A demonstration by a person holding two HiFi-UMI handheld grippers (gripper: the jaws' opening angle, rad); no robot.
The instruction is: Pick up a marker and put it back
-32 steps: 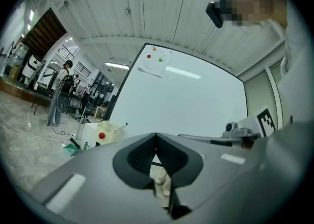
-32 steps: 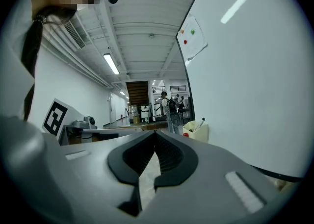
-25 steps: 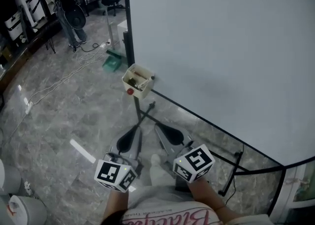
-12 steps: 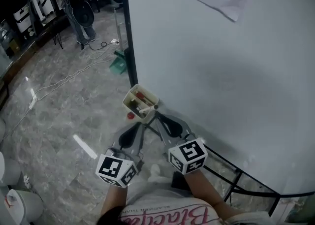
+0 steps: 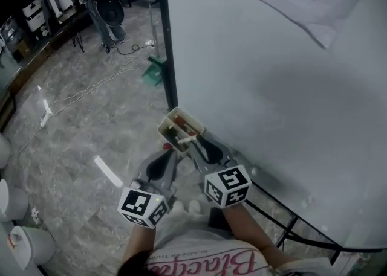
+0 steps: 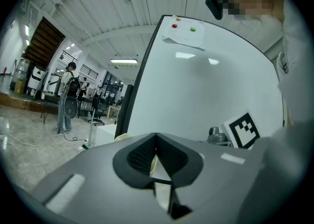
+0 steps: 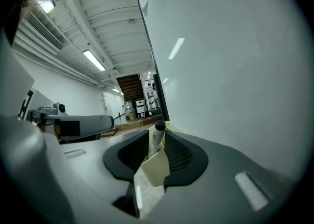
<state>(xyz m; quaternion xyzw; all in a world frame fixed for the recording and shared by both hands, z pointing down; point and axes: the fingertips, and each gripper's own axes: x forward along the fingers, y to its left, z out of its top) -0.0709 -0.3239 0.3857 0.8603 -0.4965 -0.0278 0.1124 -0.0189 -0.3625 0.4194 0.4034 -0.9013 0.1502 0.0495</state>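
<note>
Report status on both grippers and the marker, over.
Left gripper shut, empty. Right gripper shut on marker, not yet lifted from cream tray. Nothing seen in the way.

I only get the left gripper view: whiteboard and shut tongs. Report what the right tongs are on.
Observer: In its own view, the right gripper has its tongs against both sides of a marker with a dark cap.
Operator: Say where that marker sits.
Observer: The head view shows it lying in a cream tray at the lower left corner of the whiteboard.
Operator: Place my left gripper against that tray.
Observer: The left gripper points at the tray's near side, beside a small red round piece, with nothing between its tongs.
</note>
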